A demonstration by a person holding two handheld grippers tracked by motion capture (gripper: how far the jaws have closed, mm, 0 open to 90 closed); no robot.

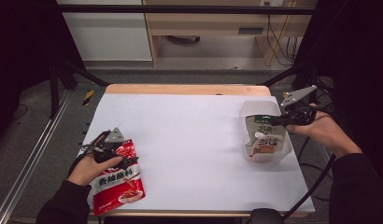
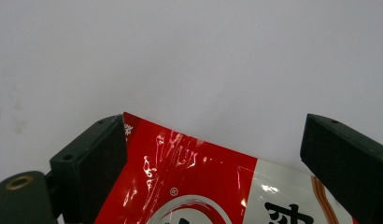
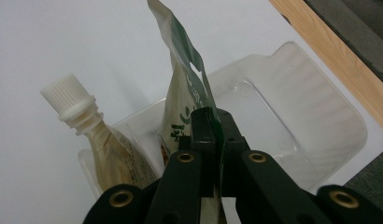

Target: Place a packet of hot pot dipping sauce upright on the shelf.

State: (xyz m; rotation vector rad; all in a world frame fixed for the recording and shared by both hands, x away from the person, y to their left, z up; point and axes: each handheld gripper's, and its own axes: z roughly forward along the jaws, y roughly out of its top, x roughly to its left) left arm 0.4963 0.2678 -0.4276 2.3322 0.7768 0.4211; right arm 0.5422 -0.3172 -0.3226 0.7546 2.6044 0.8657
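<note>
While my right tongs pinch the top edge of a flat green-and-cream pouch, that pouch stands upright inside a clear plastic tray near the right edge of the counter. Glossy and crinkled, the pouch rises straight from the clenched black jaws. Beside it in the same tray leans a second soft pouch with a ribbed white screw cap, tilted toward the tray's near corner. The tray is translucent, with rounded corners and a moulded floor.

On the left side, my left tongs stand spread wide over a shiny red snack bag that lies flat on the counter by the near left corner. One jaw touches the bag's upper corner; the other stands clear of it, so nothing is gripped.

A matte white sheet covers the counter, with a pale wood edge at the far side.
</note>
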